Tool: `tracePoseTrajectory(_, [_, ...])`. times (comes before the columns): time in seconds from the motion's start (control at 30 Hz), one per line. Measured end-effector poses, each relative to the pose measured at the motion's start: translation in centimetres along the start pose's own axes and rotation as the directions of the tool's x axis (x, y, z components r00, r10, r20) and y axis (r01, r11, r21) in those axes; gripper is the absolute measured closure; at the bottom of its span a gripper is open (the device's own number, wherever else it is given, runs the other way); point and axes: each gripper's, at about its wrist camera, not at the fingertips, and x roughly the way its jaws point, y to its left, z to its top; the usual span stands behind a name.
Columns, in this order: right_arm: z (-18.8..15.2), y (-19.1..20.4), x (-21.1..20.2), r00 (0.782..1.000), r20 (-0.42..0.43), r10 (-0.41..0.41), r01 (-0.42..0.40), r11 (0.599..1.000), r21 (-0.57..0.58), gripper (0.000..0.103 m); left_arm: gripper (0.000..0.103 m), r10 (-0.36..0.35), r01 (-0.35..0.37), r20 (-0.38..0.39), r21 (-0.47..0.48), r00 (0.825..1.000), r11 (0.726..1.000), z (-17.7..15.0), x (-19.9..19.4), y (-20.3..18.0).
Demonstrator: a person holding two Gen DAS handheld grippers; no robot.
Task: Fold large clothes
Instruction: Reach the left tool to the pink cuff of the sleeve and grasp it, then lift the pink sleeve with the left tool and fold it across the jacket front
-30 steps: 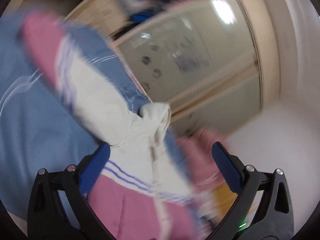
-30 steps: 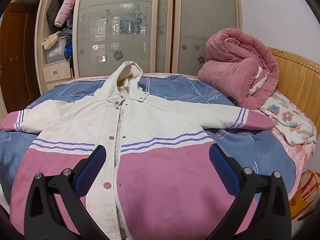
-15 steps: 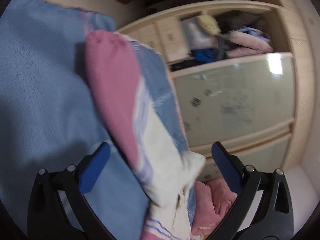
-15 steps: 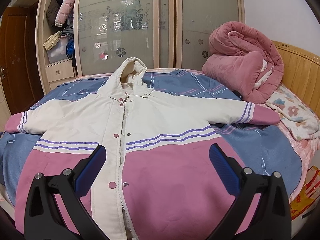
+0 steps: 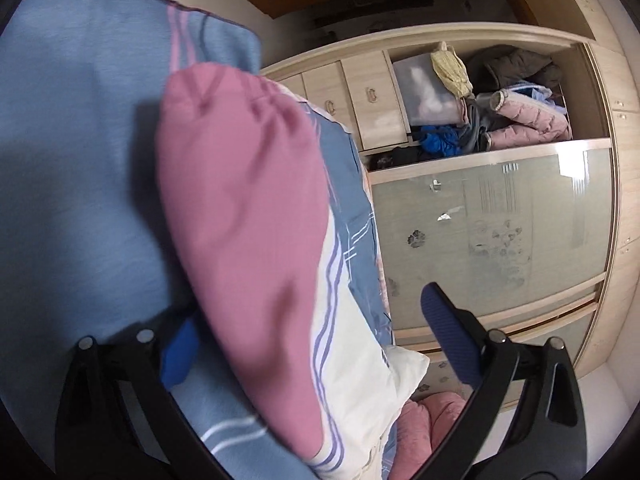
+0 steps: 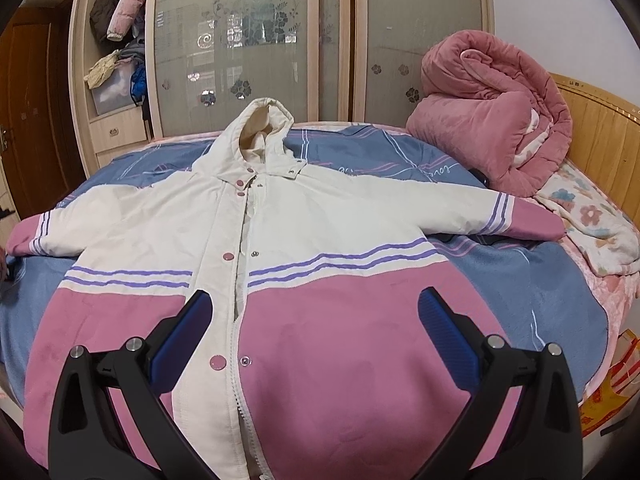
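A large hooded jacket (image 6: 304, 240), cream on top and pink below with purple stripes, lies spread face up on the bed, both sleeves out to the sides. My right gripper (image 6: 316, 332) is open and hovers over the pink lower front near the snap placket. My left gripper (image 5: 316, 344) is open and astride the jacket's pink left sleeve cuff (image 5: 244, 216); its left finger is partly hidden behind the sleeve. The view there is tilted sideways.
A blue bedspread (image 6: 520, 280) covers the bed. A rolled pink quilt (image 6: 492, 128) and a floral blanket (image 6: 592, 216) lie at the right by the wooden headboard (image 6: 600, 120). A wardrobe with glass doors (image 6: 240, 48) and open shelves of clothes (image 5: 500, 104) stands behind.
My left gripper has swung from the jacket's body out to the left sleeve and closed in on the pink cuff. My right gripper has moved forward over the jacket's lower front.
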Motion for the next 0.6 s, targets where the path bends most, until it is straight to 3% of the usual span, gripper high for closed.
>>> tracePoseTrajectory(0.07, [0.0, 0.1, 0.1, 1.0, 0.0, 0.001, -0.001, 1.0, -0.006, 0.001, 0.027, 0.005, -0.005, 0.012, 0.006, 1.0, 1.0, 0.4, 0.9, 0.1])
tracePoseTrajectory(0.13, [0.0, 0.3, 0.2, 1.0, 0.002, 0.005, -0.005, 1.0, -0.012, 0.001, 0.066, 0.03, -0.03, 0.005, -0.006, 1.0, 1.0, 0.8, 2.1, 0.4])
tracePoseTrajectory(0.2, [0.0, 0.4, 0.2, 1.0, 0.0, 0.007, -0.007, 1.0, -0.018, 0.001, 0.076, 0.025, -0.025, 0.008, -0.028, 1.0, 0.999, 1.1, 2.7, 1.3])
tracePoseTrajectory(0.23, [0.0, 0.4, 0.2, 1.0, 0.0, 0.006, -0.006, 1.0, -0.023, 0.001, 0.086, 0.019, -0.019, 0.007, -0.033, 1.0, 0.999, 1.2, 3.0, 1.7])
tracePoseTrajectory(0.33, [-0.1, 0.3, 0.2, 1.0, 0.0, 0.001, -0.001, 1.0, -0.024, 0.001, 0.096, 0.0, 0.0, 0.013, -0.01, 1.0, 1.0, 1.4, 3.2, 1.5])
tracePoseTrajectory(0.47, [0.0, -0.1, -0.1, 1.0, 0.008, 0.0, 0.0, 1.0, -0.011, 0.001, 0.097, -0.04, 0.034, 0.052, 0.122, 0.998, 0.992, 1.0, 2.0, -2.1])
tracePoseTrajectory(0.6, [0.1, -0.4, -0.5, 1.0, 0.02, 0.003, -0.002, 1.0, -0.003, 0.001, 0.098, -0.08, 0.068, 0.077, 0.148, 0.994, 0.987, 0.2, 0.6, -4.4])
